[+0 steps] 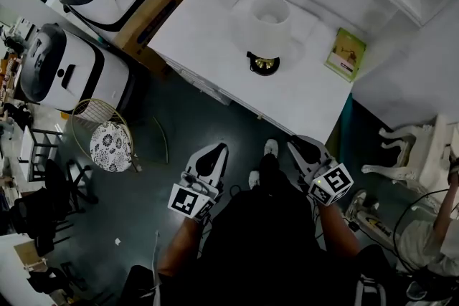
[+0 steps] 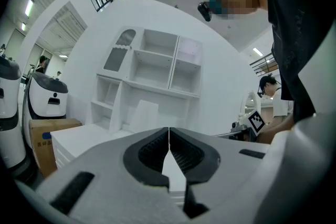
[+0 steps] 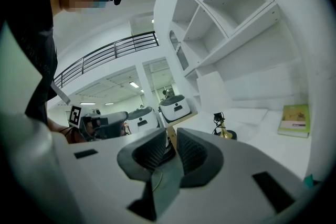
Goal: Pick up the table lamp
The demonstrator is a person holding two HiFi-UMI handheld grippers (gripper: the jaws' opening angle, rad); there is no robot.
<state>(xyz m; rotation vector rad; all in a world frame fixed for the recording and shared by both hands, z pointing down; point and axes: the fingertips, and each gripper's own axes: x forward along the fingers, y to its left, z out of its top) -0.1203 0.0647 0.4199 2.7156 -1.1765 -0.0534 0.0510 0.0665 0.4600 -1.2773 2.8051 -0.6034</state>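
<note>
White covers nearly everything in the head view: the table (image 1: 215,25) at 12 o'clock from the person, and the shade of the table lamp (image 1: 267,29) standing on it, upright on a dark base with a brass stem. A green book (image 1: 346,54) lies flat at the lamp's 3 o'clock, well apart from it. The left gripper (image 1: 214,150) and right gripper (image 1: 300,143) hang over the dark floor at the table's 6 o'clock, neither near the lamp. Two white machines (image 1: 72,68) stand at 10 o'clock.

In the left gripper view, the left gripper (image 2: 168,139) has its jaws pressed together, with nothing between them. A white shelf unit (image 2: 152,73) rises at 12 o'clock.

In the right gripper view, the right gripper (image 3: 169,136) shows a narrow slit between its jaws, and it holds nothing. The table lamp (image 3: 224,132) sits at 2 o'clock of the jaws on the table, with the book (image 3: 294,120) at 3 o'clock.
</note>
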